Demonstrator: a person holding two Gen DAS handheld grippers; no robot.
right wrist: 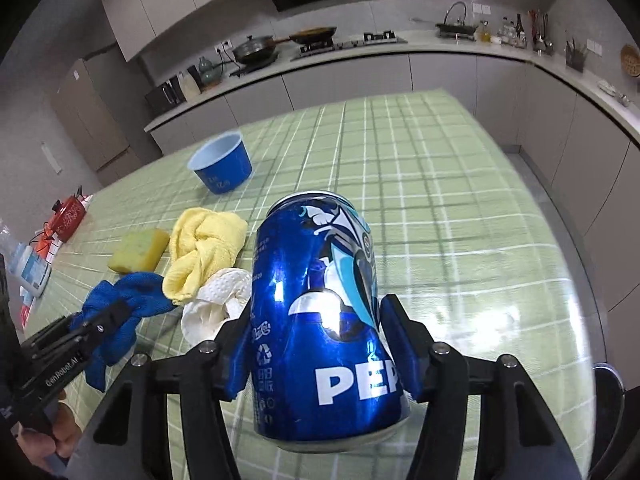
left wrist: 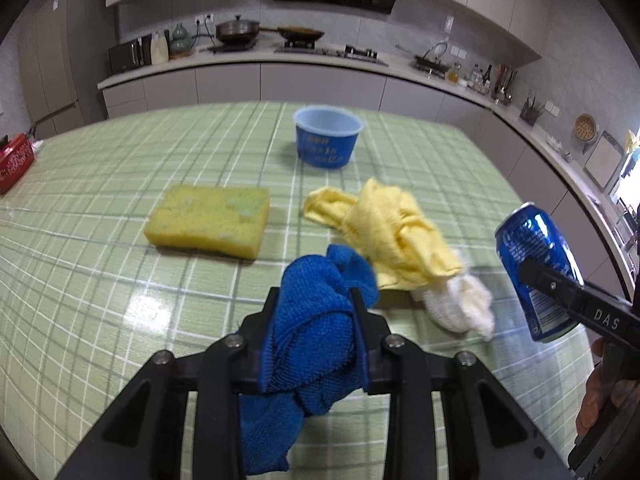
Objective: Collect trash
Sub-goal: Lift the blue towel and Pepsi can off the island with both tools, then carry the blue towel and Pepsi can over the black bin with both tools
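The left gripper (left wrist: 316,304) is squeezed tight on a blue cloth (left wrist: 316,332), which bunches up between the pads and hangs down below them. The right gripper (right wrist: 320,328) holds a blue soda can (right wrist: 324,320), one pad on each side, w/ the can lifted off the table (right wrist: 460,208).

From the left wrist cam, the can sits at 3 o'clock. The yellow cloth (left wrist: 388,232) is at about 1 o'clock from the blue cloth, w/ a white paper towel (left wrist: 460,304) tucked under its near edge. The yellow sponge (left wrist: 208,220) is at 11 o'clock, and the blue paper cup (left wrist: 328,140) is at 12 o'clock, far back.

What could go wrong:
- The can is smooth and shiny, and only its lower half sits between the pads. It leans a bit, so it may slip or tip out if the hand swings fast.
- If any drink is left inside, it could spill on the tablecloth.
- The blue cloth's loose end dangles low. It could drag on the table or snag the paper towel.
- No trash bin shows in either view, so where to drop things can't be told.

Writing: the can says "PEP", the rest cut off by the pad. It also has a recycle mark and small Chinese print, too small to read. The right gripper's arm says "DAS". The left one says "GenRobot.AI". The cup has white print, too blurry to read.
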